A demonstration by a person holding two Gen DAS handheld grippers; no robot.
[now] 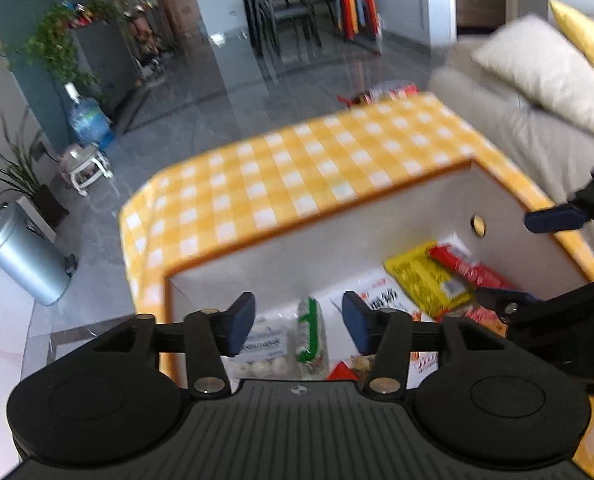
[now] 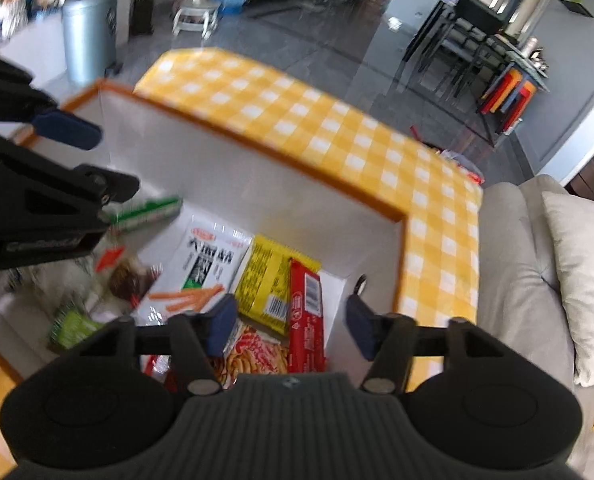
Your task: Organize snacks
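A white open compartment (image 1: 317, 248) is sunk into a table with a yellow checked cloth (image 1: 297, 168). Snack packets lie in it: a yellow packet (image 2: 271, 280), a red bar (image 2: 305, 316), a white packet with orange sticks (image 2: 205, 272), a green-and-white packet (image 1: 309, 336) and a clear bag of white balls (image 1: 263, 364). My left gripper (image 1: 299, 326) is open and empty above the green-and-white packet. My right gripper (image 2: 291, 326) is open and empty above the red bar and yellow packet. Each gripper shows at the edge of the other's view.
A beige sofa (image 2: 529, 264) with a pillow (image 2: 585, 272) stands right of the table. A metal bin (image 1: 25, 256), a water jug (image 1: 89, 120), plants and a small stool stand on the grey floor to the left. Dining chairs (image 1: 289, 12) stand far back.
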